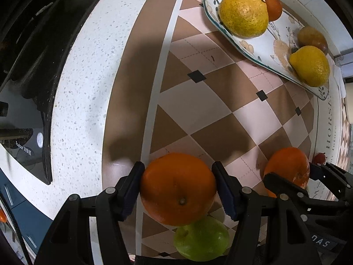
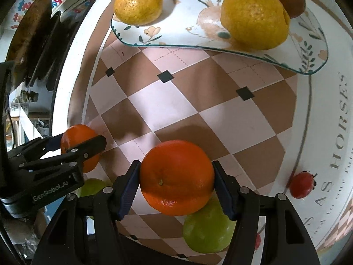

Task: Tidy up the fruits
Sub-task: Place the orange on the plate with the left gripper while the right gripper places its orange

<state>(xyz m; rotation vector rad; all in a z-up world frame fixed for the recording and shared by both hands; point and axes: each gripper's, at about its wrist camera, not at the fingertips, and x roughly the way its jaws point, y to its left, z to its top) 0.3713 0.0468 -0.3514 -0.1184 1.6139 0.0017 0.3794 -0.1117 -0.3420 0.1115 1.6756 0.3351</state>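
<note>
Our left gripper (image 1: 178,187) clamps one orange (image 1: 178,188) and our right gripper (image 2: 176,180) clamps another orange (image 2: 176,177), both lifted above the checkered mat (image 2: 176,101). Green apples (image 2: 207,229) lie beneath. The plate (image 2: 176,35) ahead holds lemons (image 2: 253,17).

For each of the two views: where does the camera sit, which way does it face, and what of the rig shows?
Left wrist: on the left gripper, facing down at the checkered mat; its fingers clamp an orange.
Right wrist: on the right gripper, facing down; fingers clamp another orange.
Shared: the plate of fruit, and each view shows the other gripper.
</note>
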